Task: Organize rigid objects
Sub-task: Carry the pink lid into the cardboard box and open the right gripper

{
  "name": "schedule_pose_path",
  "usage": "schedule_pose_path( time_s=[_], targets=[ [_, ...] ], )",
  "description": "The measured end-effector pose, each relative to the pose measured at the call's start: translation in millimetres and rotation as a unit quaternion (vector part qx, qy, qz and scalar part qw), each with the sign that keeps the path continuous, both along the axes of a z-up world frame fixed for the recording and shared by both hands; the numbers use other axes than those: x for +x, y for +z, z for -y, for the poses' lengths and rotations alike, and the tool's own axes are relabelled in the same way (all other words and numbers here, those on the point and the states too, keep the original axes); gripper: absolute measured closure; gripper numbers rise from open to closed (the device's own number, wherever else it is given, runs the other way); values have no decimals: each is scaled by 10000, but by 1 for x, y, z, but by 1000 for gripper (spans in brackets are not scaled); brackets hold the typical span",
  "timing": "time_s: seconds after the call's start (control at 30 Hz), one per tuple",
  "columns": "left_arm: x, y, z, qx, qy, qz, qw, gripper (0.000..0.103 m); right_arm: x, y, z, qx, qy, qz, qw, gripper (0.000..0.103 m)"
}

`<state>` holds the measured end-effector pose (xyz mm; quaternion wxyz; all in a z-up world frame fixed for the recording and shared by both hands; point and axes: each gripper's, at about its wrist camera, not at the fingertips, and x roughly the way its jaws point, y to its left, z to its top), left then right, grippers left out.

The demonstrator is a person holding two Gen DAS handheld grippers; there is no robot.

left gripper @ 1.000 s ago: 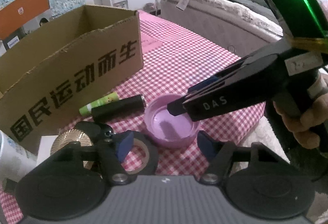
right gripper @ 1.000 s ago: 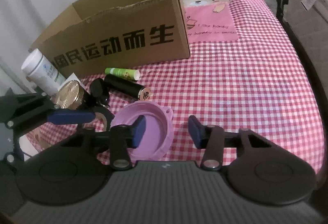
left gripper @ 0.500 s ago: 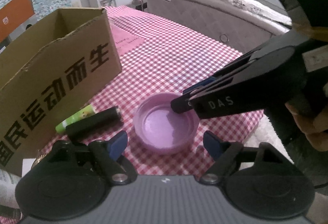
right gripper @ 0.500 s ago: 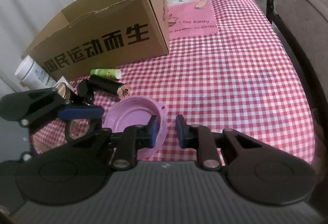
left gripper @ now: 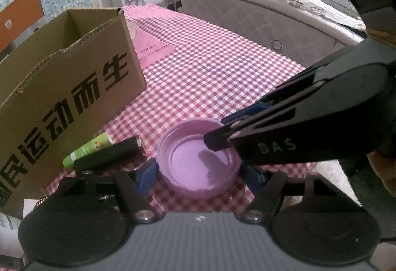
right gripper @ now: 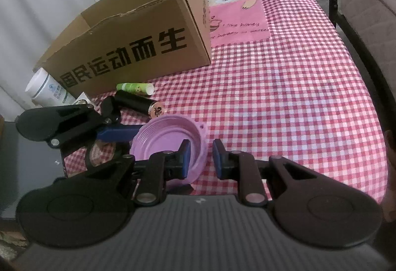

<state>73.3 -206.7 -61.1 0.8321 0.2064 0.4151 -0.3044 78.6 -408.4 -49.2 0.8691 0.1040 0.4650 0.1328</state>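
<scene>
A purple plastic lid lies open side up near the front edge of the checked table; it also shows in the right wrist view. My left gripper straddles the lid, a blue pad at each side of it, jaws wide. My right gripper has one pad inside the lid's rim and the other outside it, with a gap left at the outer pad. A black tube and a green tube lie by the cardboard box.
A white bottle stands left of the box. A tape ring lies under the left gripper. A gold round object shows at the box's corner. A bed stands beyond the table's right edge.
My left gripper moved forward and now has the lid between its pads. My right gripper narrowed and came over the lid's near rim.
</scene>
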Motion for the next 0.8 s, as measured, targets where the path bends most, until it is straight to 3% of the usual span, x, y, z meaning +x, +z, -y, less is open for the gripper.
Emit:
schedule_pose_path(
  time_s=[0.33, 0.57, 0.8],
  targets=[
    [-15, 28, -10, -262, 33, 358, 9990, 30, -10, 25, -7, -42, 11, 268, 9996, 85],
    [-28, 75, -34, -524, 301, 967, 9935, 30, -17, 73, -23, 1, 206, 817, 9964, 85],
    [-28, 131, -77, -554, 954, 1604, 9809, 30, 2, 131, -64, 155, 846, 1440, 9858, 85]
  ],
)
